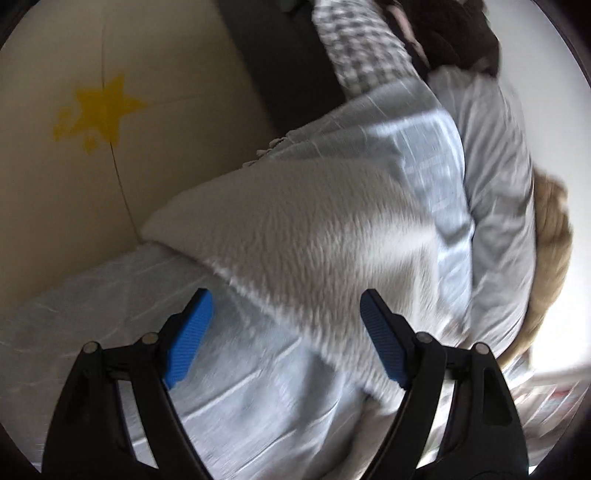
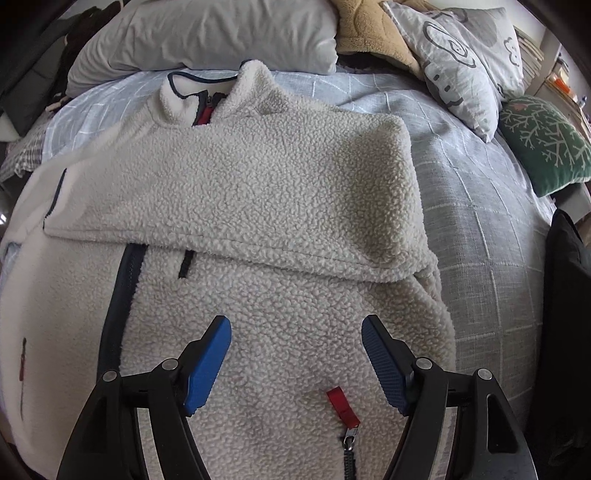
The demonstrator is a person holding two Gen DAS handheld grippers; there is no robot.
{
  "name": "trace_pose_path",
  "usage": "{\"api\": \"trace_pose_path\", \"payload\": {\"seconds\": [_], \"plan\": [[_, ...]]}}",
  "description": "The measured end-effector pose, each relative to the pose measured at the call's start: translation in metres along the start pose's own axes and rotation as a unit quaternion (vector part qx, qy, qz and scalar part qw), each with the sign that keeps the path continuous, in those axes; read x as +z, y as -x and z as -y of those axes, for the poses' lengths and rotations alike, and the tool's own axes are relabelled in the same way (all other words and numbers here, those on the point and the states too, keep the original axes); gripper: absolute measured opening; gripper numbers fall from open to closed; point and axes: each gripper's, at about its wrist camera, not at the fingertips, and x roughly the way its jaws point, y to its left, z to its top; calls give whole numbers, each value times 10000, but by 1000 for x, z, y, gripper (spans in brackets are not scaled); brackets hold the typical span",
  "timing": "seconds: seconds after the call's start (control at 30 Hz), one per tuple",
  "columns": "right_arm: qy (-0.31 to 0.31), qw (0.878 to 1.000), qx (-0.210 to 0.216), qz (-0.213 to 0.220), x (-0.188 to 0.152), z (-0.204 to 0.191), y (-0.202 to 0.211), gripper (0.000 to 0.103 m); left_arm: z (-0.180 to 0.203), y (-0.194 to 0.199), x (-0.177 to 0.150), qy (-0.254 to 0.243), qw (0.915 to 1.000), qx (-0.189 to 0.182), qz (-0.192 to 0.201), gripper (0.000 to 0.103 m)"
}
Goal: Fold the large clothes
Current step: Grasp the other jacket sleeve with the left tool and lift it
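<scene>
While collar faces pillows, fleece jacket lies lengthwise.

The fleece jacket is showing a nubbly, curly pile, matt and cream-white, with smooth dark binding along its zip edge. A glossy red pull tab is lying on the pile beside metal zip teeth. The bedcover is looking like woven cloth, matt, with raised white lines. The right tool is showing ribbed blue pads on matt black plastic arms with shiny metal pins. A tan blanket is looking plush.
</scene>
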Motion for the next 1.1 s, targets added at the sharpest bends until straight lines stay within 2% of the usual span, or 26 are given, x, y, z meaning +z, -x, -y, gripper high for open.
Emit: {"api": "trace_pose_path", "payload": {"seconds": [0.07,0.13,0.2,0.3,0.33,0.4,0.47,0.57,0.67,0.73,0.83,0.9,0.97,1.1], "plan": [[42,10000,-21,-19,0,-2,-2,75,-8,-8,7,368,9992,-106,87,76],[95,9999,-43,-30,1,-4,-4,75,-17,-17,12,713,9972,-163,168,66],[146,9999,-64,-47,2,-6,-7,75,-26,-22,18,1009,9944,-257,181,52],[161,9998,-88,-48,2,-7,-9,75,-37,-30,24,1381,9890,-468,240,24],[150,9998,-94,-48,2,-7,-9,75,-37,-29,24,1462,9875,-507,313,22],[122,9999,-88,-47,2,-6,-10,75,-26,-17,23,1272,9891,-401,630,18],[115,9999,-74,-67,1,-5,-11,75,-1,3,19,684,9911,-236,1120,18],[120,9999,-77,-40,1,-5,-10,75,43,36,8,-133,9840,-321,1748,17],[83,10000,-55,-2,0,-3,-8,75,93,68,-12,-945,9685,-680,2200,17],[34,10000,-35,45,0,-1,-5,75,128,86,-31,-1555,9539,-957,2380,17],[-73,9999,11,123,1,4,-1,75,184,107,-71,-2492,9269,-1367,2452,17],[-156,9997,55,158,2,7,1,75,222,116,-105,-3085,9069,-1629,2364,17],[-241,9995,89,186,2,12,2,75,253,116,-139,-3554,8904,-1834,2173,17],[-362,9990,108,217,2,17,2,75,292,96,-206,-4251,8662,-2021,1677,17]]}}
